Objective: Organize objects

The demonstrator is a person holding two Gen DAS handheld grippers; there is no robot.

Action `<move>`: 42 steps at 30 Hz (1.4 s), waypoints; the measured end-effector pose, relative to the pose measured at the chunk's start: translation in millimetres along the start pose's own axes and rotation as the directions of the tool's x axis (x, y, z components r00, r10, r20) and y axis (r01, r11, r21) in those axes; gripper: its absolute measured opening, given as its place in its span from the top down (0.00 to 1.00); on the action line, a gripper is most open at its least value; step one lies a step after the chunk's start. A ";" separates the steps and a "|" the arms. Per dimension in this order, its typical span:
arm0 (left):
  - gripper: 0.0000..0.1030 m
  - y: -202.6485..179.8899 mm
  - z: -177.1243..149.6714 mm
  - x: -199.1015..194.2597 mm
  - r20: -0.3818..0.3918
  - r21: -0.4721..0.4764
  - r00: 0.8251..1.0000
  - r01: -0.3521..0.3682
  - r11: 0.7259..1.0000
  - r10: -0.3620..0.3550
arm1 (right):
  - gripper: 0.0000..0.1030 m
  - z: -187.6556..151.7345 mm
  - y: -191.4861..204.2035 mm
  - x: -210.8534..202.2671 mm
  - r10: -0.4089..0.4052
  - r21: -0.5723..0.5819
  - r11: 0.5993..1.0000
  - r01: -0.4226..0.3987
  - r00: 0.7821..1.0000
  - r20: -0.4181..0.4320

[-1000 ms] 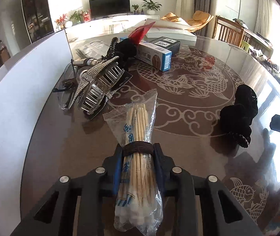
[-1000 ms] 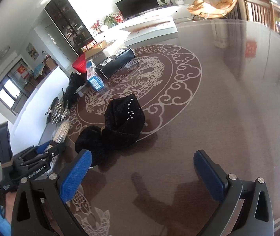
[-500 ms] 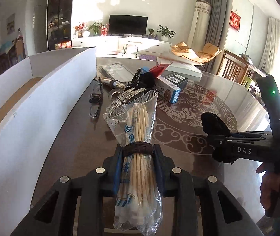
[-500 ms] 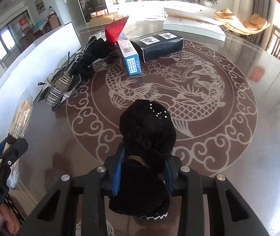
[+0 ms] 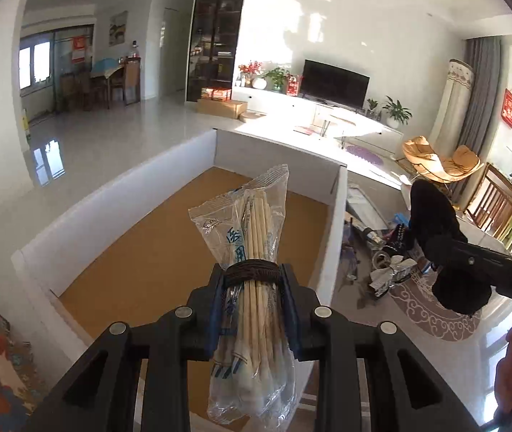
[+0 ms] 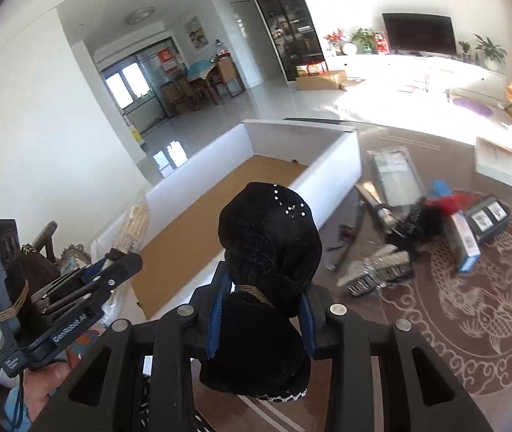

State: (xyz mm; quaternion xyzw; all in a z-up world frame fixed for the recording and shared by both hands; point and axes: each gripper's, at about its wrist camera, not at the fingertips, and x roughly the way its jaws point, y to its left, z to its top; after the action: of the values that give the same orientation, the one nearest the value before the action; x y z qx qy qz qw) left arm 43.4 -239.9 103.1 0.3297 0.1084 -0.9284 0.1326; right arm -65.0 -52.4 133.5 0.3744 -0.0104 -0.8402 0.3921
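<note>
While both tongs grip items, box (image 5: 284,151) w/ brown floor sits bare.

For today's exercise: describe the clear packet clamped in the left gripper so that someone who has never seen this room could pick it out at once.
Start at the big white box with the brown cardboard floor beside the dark patterned table. Above its near end the left gripper is shut on a clear plastic packet of cotton swabs. Pale wooden sticks and blue print mark it out from the black fabric piece in the right gripper.

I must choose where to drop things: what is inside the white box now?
The white box shows only its bare brown floor. The cotton swab packet covers part of the floor, so that part is unseen.
</note>
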 end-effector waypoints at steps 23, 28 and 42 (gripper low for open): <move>0.00 -73.5 -20.1 -15.3 0.085 0.079 0.995 0.044 0.996 -0.051 | 0.01 -62.4 -68.7 14.6 -0.327 -0.031 0.944 0.328 0.945 0.032; 0.00 -139.9 -42.9 -13.3 0.046 0.180 0.988 0.134 0.974 -0.145 | 0.01 -107.2 -139.7 -19.8 -0.453 0.042 0.890 0.455 0.890 -0.048; 0.00 -178.4 -71.7 -2.4 -0.026 0.256 0.990 0.144 0.956 -0.142 | 0.01 -160.1 -181.5 -52.1 -0.522 0.086 0.843 0.530 0.847 -0.103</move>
State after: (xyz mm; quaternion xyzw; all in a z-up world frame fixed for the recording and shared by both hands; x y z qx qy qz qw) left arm 30.3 -50.9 70.5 0.3390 0.0109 -0.9405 0.0209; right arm -59.6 152.2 -5.7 0.4156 0.0606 -0.8988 0.1252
